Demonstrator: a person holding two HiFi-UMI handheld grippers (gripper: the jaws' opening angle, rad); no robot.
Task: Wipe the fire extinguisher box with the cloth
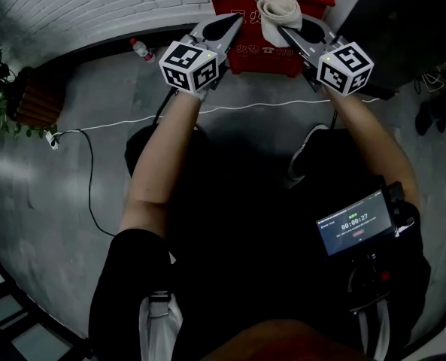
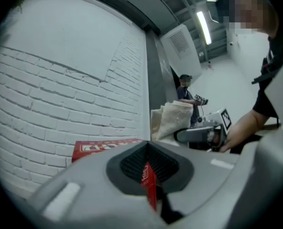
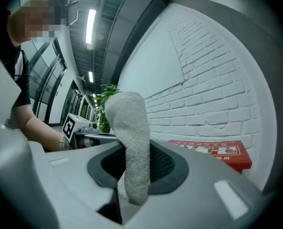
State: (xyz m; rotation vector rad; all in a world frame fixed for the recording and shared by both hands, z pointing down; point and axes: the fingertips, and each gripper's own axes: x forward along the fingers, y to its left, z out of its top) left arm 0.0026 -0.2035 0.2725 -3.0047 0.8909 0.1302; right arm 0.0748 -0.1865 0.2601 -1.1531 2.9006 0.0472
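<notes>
Your right claw (image 1: 284, 32) pinches a nubby, off-white terry cloth (image 3: 128, 128), which stands up in a soft rounded fold above the ribbed pads. Your left claw (image 1: 234, 22) is pressed almost together on nothing. The red, boxy fire extinguisher box (image 1: 262, 60) sits on the floor against the white-painted brick wall (image 3: 213, 85), just beyond both claws.

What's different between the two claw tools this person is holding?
The right gripper is clamped on a pale cloth; the left gripper holds nothing. The right gripper's jaws are kept apart by the cloth's thickness; the left gripper's jaws are closed together, leaving only a thin slit. Both point toward the red box standing by the white brick wall.
</notes>
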